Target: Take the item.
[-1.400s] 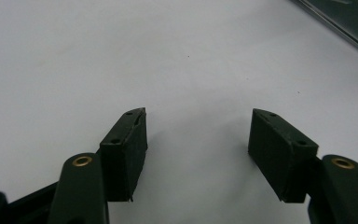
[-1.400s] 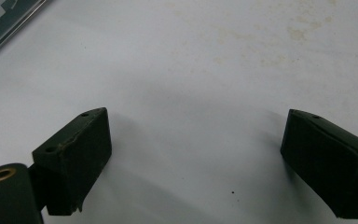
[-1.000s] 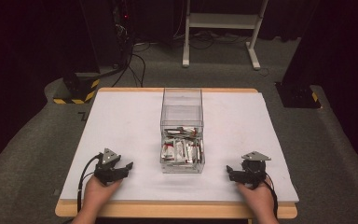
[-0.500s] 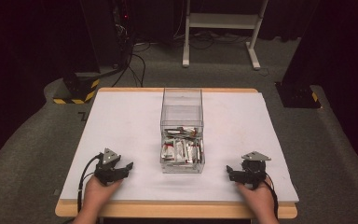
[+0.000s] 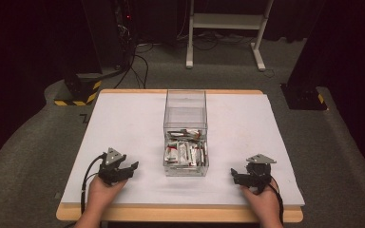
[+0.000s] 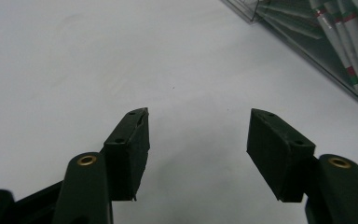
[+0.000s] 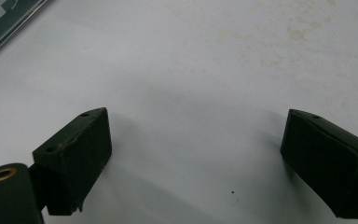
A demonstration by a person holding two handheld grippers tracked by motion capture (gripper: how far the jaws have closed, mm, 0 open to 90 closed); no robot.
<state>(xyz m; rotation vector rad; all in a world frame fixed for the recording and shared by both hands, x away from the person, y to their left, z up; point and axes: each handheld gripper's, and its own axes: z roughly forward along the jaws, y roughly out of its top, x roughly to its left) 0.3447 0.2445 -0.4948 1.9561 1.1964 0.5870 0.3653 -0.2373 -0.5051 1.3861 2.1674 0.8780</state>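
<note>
Half the sachets point(image 5: 185, 153) blur behind box point(image 5: 185, 97).

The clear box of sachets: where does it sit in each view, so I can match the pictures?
High view: the clear box stands mid-table, between the left claw and the right claw.
Left gripper view: the box fills the top right corner.
Right gripper view: its edge cuts the top left corner.
Shared landmark: the white table.

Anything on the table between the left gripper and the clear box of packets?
Nothing visible. Bare white table lies between the left gripper and the clear box. Its jaws stand open, and the box's clear wall encloses the packets.
</note>
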